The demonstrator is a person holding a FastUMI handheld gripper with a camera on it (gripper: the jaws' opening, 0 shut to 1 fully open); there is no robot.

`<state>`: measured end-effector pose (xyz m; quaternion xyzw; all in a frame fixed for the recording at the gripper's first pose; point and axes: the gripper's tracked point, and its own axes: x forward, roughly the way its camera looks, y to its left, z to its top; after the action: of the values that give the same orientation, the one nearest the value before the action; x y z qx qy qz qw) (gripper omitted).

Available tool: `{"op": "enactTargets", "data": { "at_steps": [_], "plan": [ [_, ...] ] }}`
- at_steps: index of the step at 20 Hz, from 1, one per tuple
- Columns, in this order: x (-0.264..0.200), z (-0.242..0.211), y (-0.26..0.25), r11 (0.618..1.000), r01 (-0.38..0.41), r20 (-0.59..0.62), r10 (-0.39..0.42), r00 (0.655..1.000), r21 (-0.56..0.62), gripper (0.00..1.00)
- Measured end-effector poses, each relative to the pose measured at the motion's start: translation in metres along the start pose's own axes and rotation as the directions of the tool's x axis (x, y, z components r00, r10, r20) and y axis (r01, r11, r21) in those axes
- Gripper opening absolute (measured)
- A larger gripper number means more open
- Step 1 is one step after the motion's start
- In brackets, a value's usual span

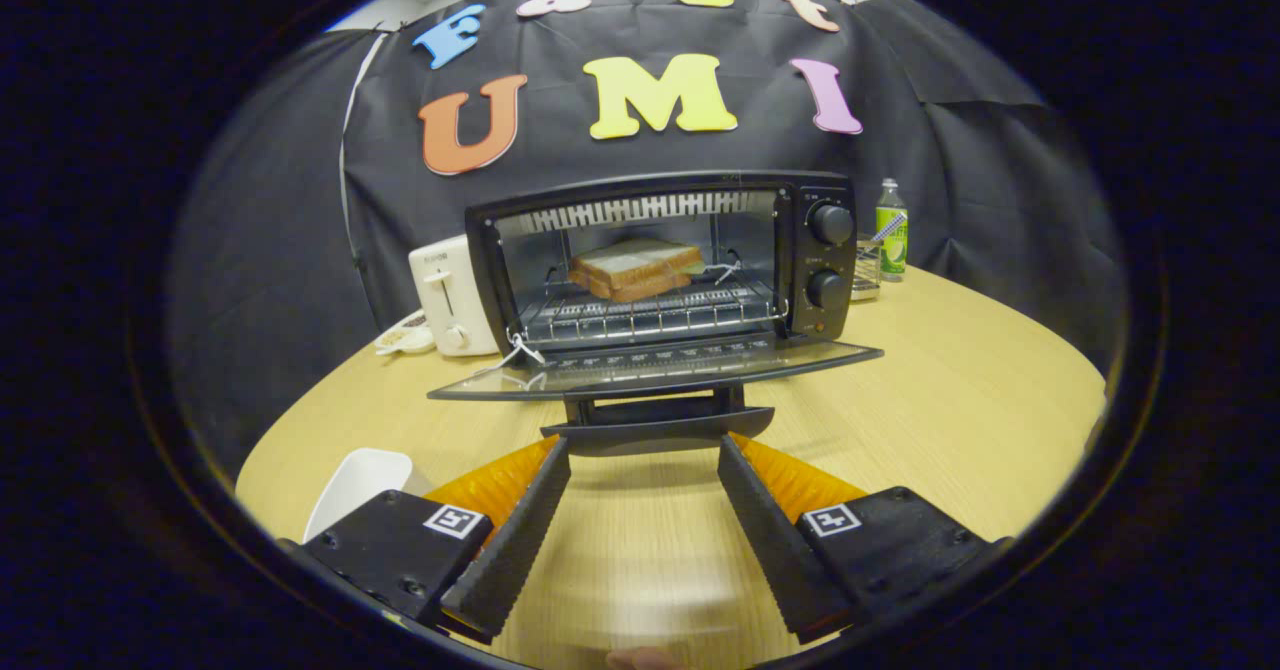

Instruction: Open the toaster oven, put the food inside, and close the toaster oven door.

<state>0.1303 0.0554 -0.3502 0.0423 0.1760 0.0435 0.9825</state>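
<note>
A black toaster oven point(660, 260) stands on the wooden table point(960, 400) straight ahead of me. Its glass door point(655, 365) lies folded down flat, and the door's handle point(658, 422) sits just at my fingertips. On the wire rack point(650, 312) inside rests a sandwich of toast slices point(635, 268), towards the back. My gripper point(644, 447) is open, its two fingers spread wide to either side of the handle, with nothing pressed between them. Two round knobs point(830, 222) sit on the oven's right panel.
A white pop-up toaster point(450, 295) stands left of the oven, with a small dish point(402, 335) in front of it. A green-labelled bottle point(890, 230) stands at the oven's right. A white plate point(360, 485) lies beside my left finger.
</note>
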Motion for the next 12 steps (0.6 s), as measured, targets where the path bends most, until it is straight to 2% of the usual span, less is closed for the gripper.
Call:
{"op": "enactTargets", "data": {
  "at_steps": [4, 12],
  "plan": [
    [-0.002, 0.008, 0.0, 0.996, 0.034, 0.074, -0.028, 0.997, -0.079, 1.0],
    [-0.006, 0.052, 0.006, 0.994, 0.036, 0.202, -0.014, 0.979, -0.104, 1.0]
  ]
}}
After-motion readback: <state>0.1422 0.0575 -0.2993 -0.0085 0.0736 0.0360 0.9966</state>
